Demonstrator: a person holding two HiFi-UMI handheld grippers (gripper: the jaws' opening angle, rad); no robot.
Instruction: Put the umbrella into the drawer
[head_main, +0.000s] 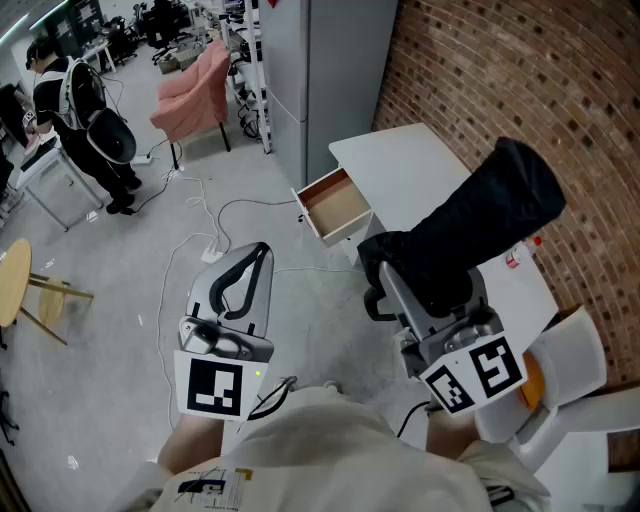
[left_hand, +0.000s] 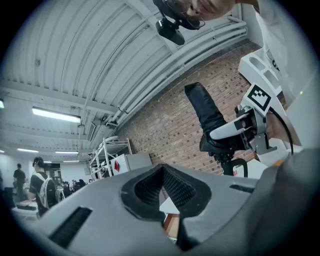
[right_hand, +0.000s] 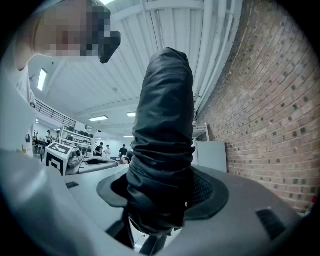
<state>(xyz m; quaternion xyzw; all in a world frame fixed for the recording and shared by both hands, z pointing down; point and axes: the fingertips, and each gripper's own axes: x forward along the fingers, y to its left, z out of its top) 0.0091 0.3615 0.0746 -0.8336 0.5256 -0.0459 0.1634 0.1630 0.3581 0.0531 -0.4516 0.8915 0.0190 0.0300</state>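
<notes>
A black folded umbrella (head_main: 480, 225) in its sleeve lies level across my right gripper (head_main: 415, 285), which is shut on its lower end; the same umbrella (right_hand: 165, 140) fills the right gripper view between the pads. It stands over the white table (head_main: 400, 165) by the brick wall. The wooden drawer (head_main: 335, 205) hangs pulled out from the table's left side, empty inside. My left gripper (head_main: 255, 262) is held over the floor, left of the drawer, jaws together with nothing between them. The left gripper view shows the umbrella (left_hand: 205, 112) and the right gripper (left_hand: 235, 132) to its right.
White cables (head_main: 200, 240) trail over the grey floor in front of the drawer. A tall grey cabinet (head_main: 320, 70) stands behind the table, a pink chair (head_main: 195, 95) beyond it. A person (head_main: 80, 120) stands far left, near a round wooden table (head_main: 12, 280). A white chair (head_main: 560, 370) is at my right.
</notes>
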